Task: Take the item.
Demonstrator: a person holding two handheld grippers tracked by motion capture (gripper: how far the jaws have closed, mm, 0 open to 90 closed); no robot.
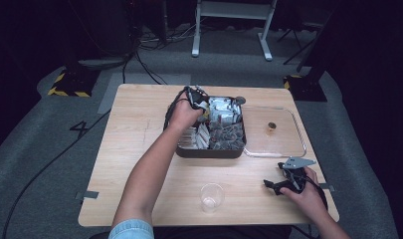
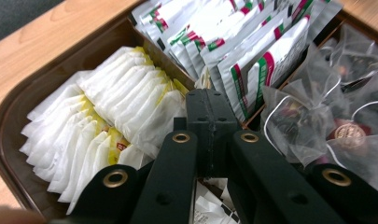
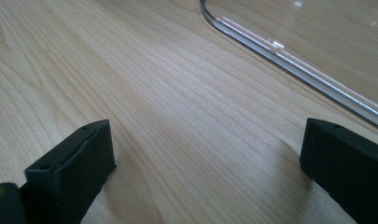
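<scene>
1. My left gripper (image 2: 210, 112) has its two black jaws pressed together, tips meeting over the dark brown divided tray (image 2: 9, 126). I cannot tell whether anything thin is pinched between them; no packet hangs visibly from the tips.
2. My right gripper (image 3: 205, 158) rests low over the pale wooden table (image 3: 130, 84) with its jaws spread wide apart and nothing between them.
3. Just beyond the left tips stands a row of white paper tea bags with yellow tags (image 2: 116, 107), upright in the tray's near compartment. Beside them are white foil sachets with red and green stripes (image 2: 252, 60), and to the other side, clear mesh pouches tied with white string (image 2: 317, 107).
4. In the high view, a clear plastic cup (image 1: 212, 196) stands empty near the table's front edge, well apart from the tray. The transparent tray lid (image 1: 288, 144) lies flat beside the tray.
5. I judge the step in hand is picking a tea bag. Next I must lift straight up, check that one bag comes away alone, then carry it toward the cup.
</scene>
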